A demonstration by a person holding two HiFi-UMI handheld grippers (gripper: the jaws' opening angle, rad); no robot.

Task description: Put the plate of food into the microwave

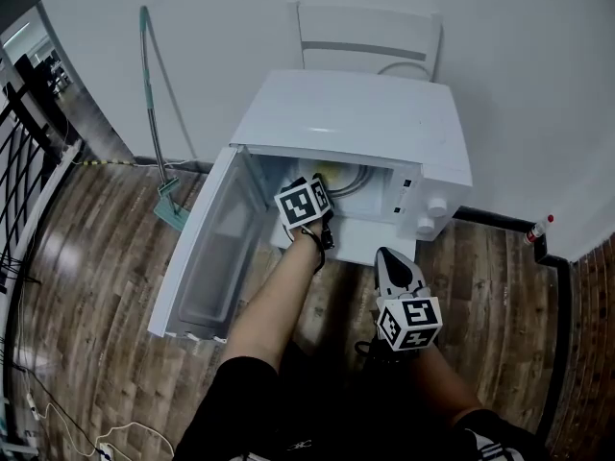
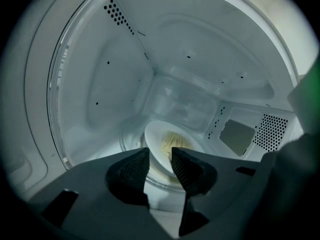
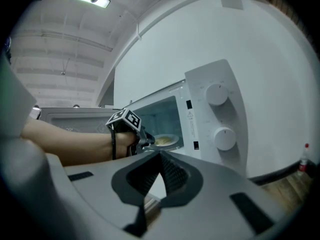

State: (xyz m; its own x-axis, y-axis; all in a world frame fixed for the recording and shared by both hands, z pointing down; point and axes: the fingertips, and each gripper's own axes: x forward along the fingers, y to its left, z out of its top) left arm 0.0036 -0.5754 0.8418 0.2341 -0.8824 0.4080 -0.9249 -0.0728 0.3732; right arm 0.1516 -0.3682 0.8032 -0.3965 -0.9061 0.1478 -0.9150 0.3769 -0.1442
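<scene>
Plate (image 2: 159, 138) rests in microwave (image 2: 115, 84), between parted jaws of left gripper (image 2: 160, 155)

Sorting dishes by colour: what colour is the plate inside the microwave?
White round plate, clearest in the left gripper view.

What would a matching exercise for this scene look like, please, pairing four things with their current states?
Things:
1. plate of food
2. microwave door
3. left gripper
4. right gripper

States:
A. jaws together, outside the microwave
B. swung open
C. lying inside the microwave
D. jaws apart, reaching into the microwave

Pairs: 1-C, 2-B, 3-D, 4-A.
</scene>
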